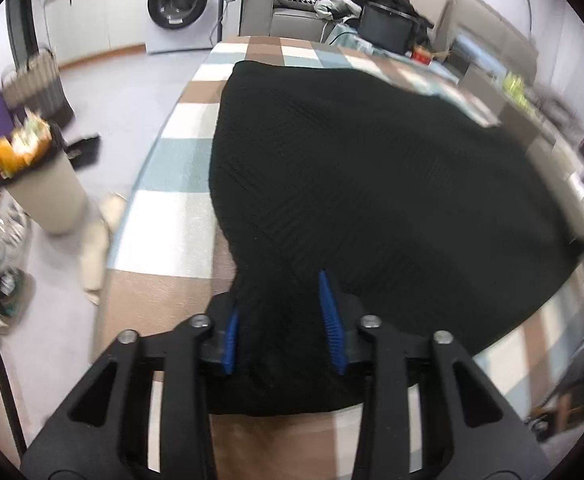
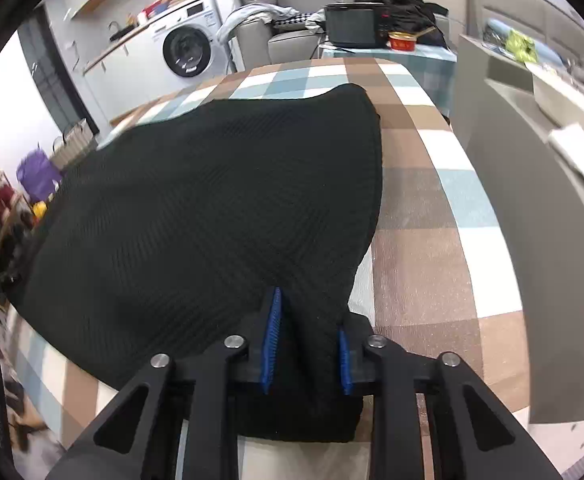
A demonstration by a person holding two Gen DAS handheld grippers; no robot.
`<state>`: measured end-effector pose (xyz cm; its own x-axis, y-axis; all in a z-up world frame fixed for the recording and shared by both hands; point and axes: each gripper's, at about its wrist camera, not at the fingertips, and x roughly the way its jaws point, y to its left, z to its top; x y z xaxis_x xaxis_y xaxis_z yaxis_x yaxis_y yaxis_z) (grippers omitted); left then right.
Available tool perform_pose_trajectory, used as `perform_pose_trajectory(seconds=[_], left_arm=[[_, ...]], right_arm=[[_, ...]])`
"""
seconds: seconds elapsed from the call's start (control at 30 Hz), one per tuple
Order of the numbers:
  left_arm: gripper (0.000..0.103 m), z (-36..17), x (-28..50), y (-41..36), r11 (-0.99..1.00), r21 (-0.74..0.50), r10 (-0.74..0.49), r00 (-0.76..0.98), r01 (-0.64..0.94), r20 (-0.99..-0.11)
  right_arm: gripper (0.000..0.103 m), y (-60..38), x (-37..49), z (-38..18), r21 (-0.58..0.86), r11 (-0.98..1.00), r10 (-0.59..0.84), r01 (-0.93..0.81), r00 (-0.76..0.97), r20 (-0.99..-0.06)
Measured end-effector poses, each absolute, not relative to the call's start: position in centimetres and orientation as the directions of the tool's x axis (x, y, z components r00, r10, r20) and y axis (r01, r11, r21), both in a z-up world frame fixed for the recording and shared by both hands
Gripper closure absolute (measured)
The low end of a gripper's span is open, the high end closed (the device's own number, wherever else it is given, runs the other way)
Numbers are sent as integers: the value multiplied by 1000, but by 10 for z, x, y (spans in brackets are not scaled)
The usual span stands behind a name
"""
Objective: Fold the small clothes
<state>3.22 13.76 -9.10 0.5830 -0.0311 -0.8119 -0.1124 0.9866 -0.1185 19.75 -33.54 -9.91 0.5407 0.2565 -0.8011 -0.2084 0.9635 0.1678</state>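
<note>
Left wrist: black knit garment between gripper pads.

right hand-held gripper pinching black knit garment, checkered tablecloth

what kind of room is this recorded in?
Looks like a lived-in home, probably a combined laundry and living area: a front-loading washing machine under a counter, a grey sofa heaped with clothes, and a table under a checked tablecloth.

light: bright, even indoor | shadows: soft | edges: fisheye bending, dark vignette | blur: motion smear at sides
</note>
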Motion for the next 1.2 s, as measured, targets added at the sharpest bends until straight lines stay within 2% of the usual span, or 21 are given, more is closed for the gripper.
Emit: perform_pose_trajectory(seconds=[0.3, 0.43, 0.47, 0.57, 0.6, 0.63, 0.67, 0.8, 0.83, 1.0, 1.2], left_arm=[[74, -99, 30, 165, 954, -240, -95, 577, -181, -811], [74, -100, 31, 166, 955, -231, -87, 572, -185, -815], [71, -99, 31, 167, 956, -225, -79, 572, -188, -816], [60, -95, 25, 171, 950, -219, -54, 576, -221, -816], [59, -93, 22, 172, 949, -224, -53, 586, -224, -809], [52, -90, 20, 173, 947, -228, -52, 592, -227, -805], [43, -89, 18, 173, 946, -228, -49, 594, -231, -803], [28, -84, 12, 173, 939, -234, -39, 594, -254, -803], [23, -83, 11, 173, 934, -235, -31, 594, -270, -804], [23, -76, -4, 165, 919, -290, -63, 628, -266, -776], [22, -62, -4, 126, 955, -246, -74, 670, -166, -738]], right_arm=[[82, -344, 185, -100, 231, 958, 288, -172, 528, -799], [81, -345, 184, -99, 216, 964, 264, -152, 541, -798], [79, -345, 184, -98, 200, 969, 246, -144, 542, -804], [55, -345, 182, -92, 115, 988, 153, -103, 551, -821], [55, -345, 181, -88, 103, 990, 140, -96, 561, -816], [55, -345, 179, -81, 119, 989, 150, -91, 576, -804], [50, -345, 178, -77, 132, 987, 158, -87, 584, -797], [16, -335, 169, -56, 199, 974, 219, -104, 636, -740], [14, -329, 166, -51, 209, 971, 234, -117, 647, -725], [6, -287, 166, -48, 215, 960, 278, -177, 643, -713], [6, -221, 165, -74, 180, 926, 347, -332, 560, -752]])
